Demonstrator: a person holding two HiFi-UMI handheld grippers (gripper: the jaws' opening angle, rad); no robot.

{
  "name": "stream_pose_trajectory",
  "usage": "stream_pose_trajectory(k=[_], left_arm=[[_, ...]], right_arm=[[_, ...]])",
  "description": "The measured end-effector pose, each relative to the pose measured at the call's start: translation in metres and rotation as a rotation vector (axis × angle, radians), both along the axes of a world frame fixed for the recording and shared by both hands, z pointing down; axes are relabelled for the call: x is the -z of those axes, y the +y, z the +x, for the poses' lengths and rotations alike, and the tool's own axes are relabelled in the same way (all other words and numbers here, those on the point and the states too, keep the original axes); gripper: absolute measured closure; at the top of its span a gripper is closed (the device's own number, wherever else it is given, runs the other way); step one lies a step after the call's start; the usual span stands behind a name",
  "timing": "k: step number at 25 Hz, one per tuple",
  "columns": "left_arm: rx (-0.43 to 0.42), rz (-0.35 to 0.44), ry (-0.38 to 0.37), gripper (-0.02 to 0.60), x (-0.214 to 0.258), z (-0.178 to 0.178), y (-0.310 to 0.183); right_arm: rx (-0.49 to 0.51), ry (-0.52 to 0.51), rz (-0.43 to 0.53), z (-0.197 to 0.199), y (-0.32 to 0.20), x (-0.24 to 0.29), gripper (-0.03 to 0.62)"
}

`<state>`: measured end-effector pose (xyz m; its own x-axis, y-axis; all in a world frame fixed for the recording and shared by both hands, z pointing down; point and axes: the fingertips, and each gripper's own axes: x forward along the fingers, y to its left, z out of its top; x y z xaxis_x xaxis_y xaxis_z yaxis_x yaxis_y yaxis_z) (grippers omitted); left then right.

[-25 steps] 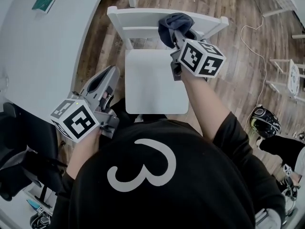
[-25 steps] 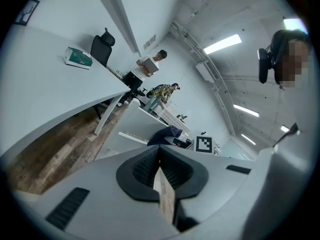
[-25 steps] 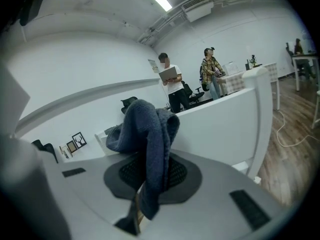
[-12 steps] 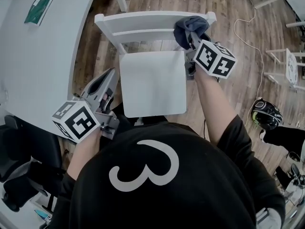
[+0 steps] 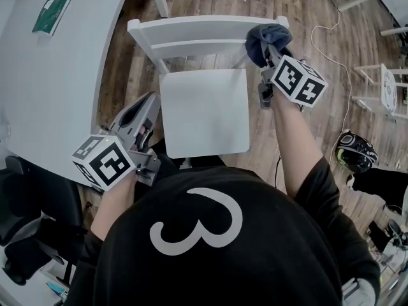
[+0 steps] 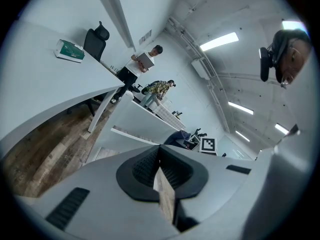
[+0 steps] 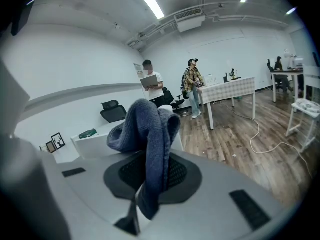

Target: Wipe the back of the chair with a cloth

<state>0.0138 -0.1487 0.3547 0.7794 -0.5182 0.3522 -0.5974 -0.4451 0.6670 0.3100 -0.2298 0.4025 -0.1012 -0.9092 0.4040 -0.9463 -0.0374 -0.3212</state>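
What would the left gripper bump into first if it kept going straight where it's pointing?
Probably the white wooden chair: the left gripper aims towards its backrest, though depth is hard to judge.

1 wht chair (image 5: 204, 110), 1 cloth (image 5: 261, 37), 2 grippers (image 5: 143, 106) (image 5: 271, 51), 1 green pkt (image 5: 51, 13).

The cloth (image 5: 262, 38) hides the chair back's (image 5: 191, 25) right corner.
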Motion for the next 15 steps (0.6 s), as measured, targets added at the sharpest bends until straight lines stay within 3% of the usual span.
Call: stream_pose_trajectory(k=[6,15], left_arm=[[0.037,-0.006,0.013,0.568,-0.006,-0.01,-0.004],[0.104,-0.003,0.028,0.568,-0.002,-0.033,-0.009]], right_arm=[[0.09,0.01,0.022,-0.029,0.017,0.011,0.543],[0.335,-0.106,0.038,-0.139,0.01,0.024,0.543]])
